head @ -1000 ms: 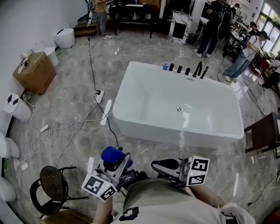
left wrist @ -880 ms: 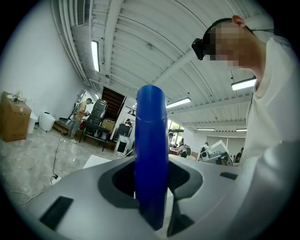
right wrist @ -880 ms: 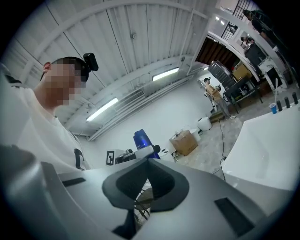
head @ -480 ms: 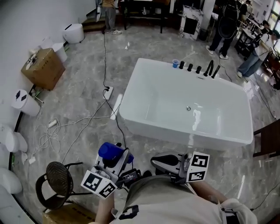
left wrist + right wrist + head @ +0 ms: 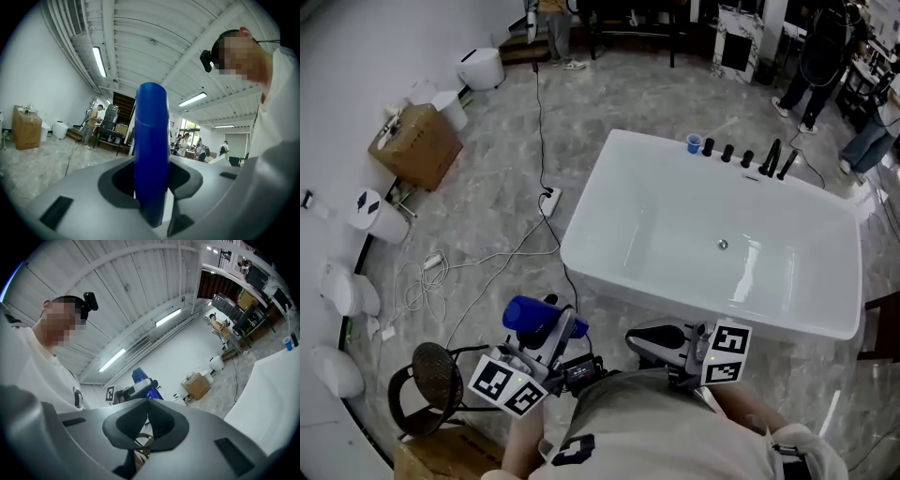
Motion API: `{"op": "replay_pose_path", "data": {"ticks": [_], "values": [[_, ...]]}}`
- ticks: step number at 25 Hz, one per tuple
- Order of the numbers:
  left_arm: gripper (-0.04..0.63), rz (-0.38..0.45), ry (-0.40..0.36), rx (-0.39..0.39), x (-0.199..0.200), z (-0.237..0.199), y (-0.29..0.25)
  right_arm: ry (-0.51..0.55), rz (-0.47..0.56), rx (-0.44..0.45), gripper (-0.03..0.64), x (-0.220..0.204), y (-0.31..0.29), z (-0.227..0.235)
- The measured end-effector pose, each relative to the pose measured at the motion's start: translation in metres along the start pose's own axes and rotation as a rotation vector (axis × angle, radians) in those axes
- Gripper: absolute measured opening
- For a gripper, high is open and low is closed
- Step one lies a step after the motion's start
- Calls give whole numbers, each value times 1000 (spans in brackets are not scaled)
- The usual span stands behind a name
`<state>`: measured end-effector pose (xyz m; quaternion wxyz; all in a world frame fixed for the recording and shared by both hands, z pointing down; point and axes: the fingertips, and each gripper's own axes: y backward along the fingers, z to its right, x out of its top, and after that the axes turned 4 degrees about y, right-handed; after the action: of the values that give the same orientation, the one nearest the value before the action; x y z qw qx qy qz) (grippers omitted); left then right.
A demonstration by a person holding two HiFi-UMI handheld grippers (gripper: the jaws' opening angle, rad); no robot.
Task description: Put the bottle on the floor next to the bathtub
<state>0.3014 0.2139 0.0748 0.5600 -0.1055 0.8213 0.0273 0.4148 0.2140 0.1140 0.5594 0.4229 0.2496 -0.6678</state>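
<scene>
Bottle, solid blue, sits clamped in jaws of left gripper.

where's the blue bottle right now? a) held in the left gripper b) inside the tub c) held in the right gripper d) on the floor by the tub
a: the bottle stands clamped between the jaws of the left gripper, held in front of the person and outside the bathtub.

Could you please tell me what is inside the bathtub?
Inside the bathtub only its drain shows, on a bare white bottom. The inner face of the near wall is covered by the rim.
</scene>
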Motion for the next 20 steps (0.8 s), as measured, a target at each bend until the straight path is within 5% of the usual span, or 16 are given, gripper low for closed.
{"op": "replay_pose_path", "data": {"ticks": [13, 20], "values": [[187, -34, -51, 114, 15, 15, -44, -62, -1, 140, 28, 19, 19, 33], [187, -47, -67, 114, 10, 3, -67, -52, 25, 87, 28, 28, 38, 51]]}}
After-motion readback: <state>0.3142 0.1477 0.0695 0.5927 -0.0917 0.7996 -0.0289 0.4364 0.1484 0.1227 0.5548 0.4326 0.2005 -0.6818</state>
